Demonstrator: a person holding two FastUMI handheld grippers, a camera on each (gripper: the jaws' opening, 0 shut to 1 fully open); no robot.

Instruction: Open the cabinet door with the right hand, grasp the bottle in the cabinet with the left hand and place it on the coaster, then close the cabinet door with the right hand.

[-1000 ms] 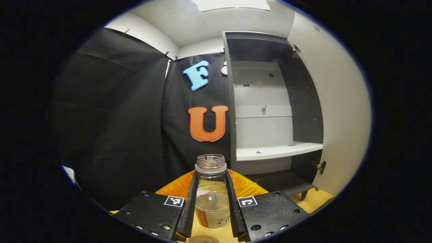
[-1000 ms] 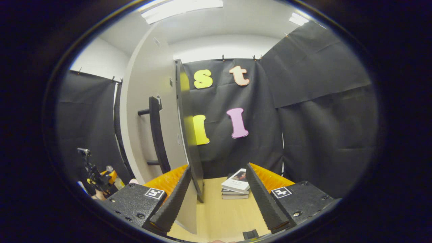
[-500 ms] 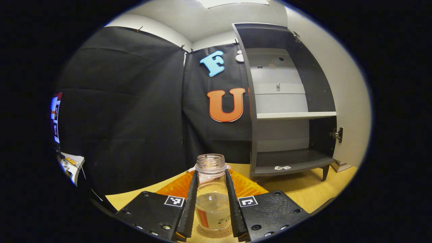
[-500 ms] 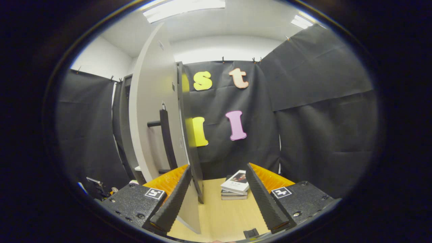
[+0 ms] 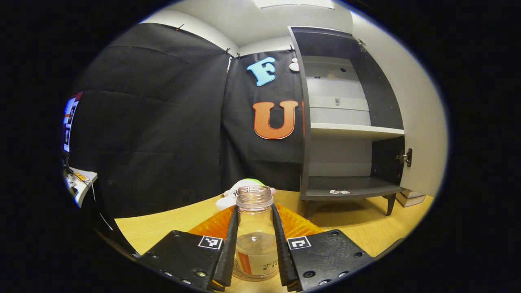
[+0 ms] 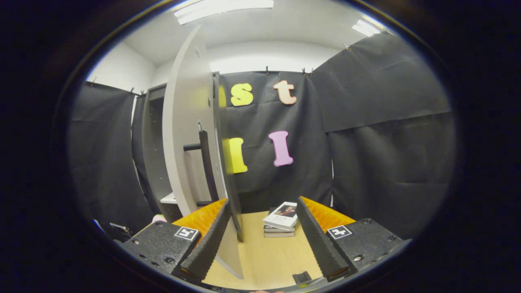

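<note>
Right now the left gripper (image 5: 255, 244) has both fingers pressed against a clear bottle (image 5: 254, 232) with no cap, held upright low over the wooden table (image 5: 171, 224). Behind it the cabinet (image 5: 346, 122) stands open. The right gripper (image 6: 260, 240) is spread wide and holds nothing, beside the cabinet door (image 6: 191, 134), near stacked books (image 6: 280, 220).

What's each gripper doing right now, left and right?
Left gripper: closed on the bottle, both fingers pressing its sides.
Right gripper: open, holding nothing, by the edge of the open cabinet door.
</note>
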